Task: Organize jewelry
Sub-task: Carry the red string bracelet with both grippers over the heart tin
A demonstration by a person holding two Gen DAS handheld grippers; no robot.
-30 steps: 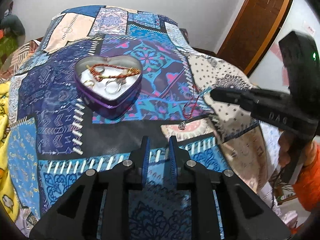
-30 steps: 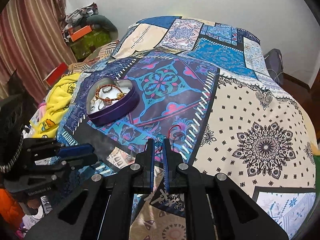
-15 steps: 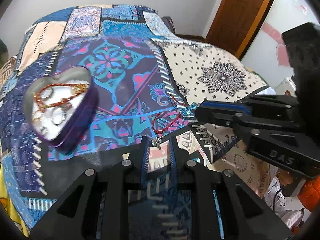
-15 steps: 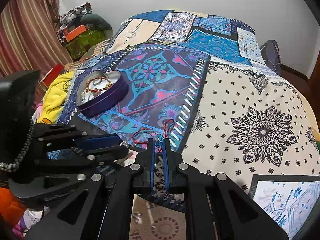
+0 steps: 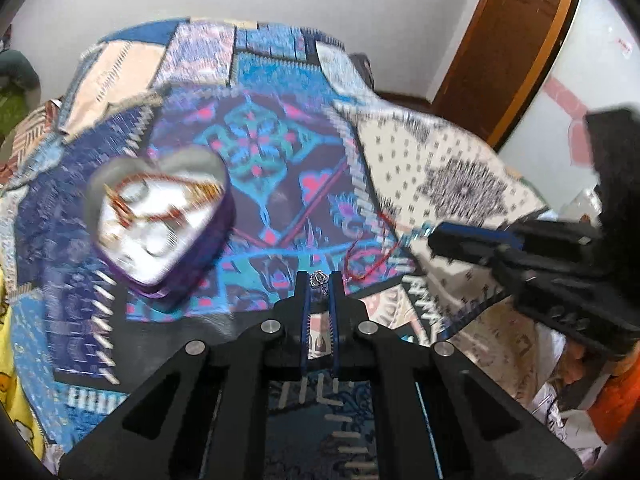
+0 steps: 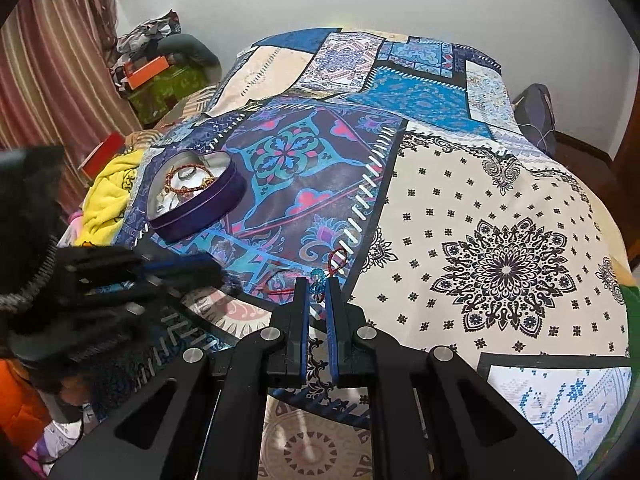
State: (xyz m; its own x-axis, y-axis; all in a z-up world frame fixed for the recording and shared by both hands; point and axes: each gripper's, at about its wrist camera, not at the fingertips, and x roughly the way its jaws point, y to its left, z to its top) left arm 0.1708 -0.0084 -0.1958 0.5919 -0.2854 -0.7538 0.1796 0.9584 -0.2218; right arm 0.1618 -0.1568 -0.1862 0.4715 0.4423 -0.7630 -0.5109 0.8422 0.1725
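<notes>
Left wrist view: the left gripper (image 5: 319, 280) sits low over a patchwork bedspread (image 5: 280, 168), its jaws drawn narrow with a small silver pendant (image 5: 319, 279) between the tips; whether the pads press on it or only flank it cannot be told. A red cord necklace (image 5: 366, 258) loops away from the pendant toward 2 o'clock, lying on the blue and purple patch. At 10 o'clock from the gripper, well apart, stands a purple heart-shaped tin (image 5: 160, 216), lid off, with a red-and-gold beaded bracelet (image 5: 160, 196) and pale ring-like pieces inside; the view is blurred there. At 3 o'clock the right gripper (image 5: 434, 234) reaches in from the edge, its tips at the far end of the red cord, beside a blue bead. A brown wooden door (image 5: 516, 40) fills 1 o'clock.

Right wrist view: the right gripper's jaws are nearly together, with a translucent blue bead (image 6: 319, 280) caught between the tips; the red cord runs from it, one loop toward 1 o'clock and a strand toward 9 o'clock. The left gripper, blurred, comes in at 9 o'clock, its tips near that strand. The heart tin lies at 11 o'clock, well apart, on the dark patterned patch. A yellow cloth (image 6: 112, 192) is bunched beyond the tin, and striped curtains (image 6: 48, 80) hang at 10 o'clock.
</notes>
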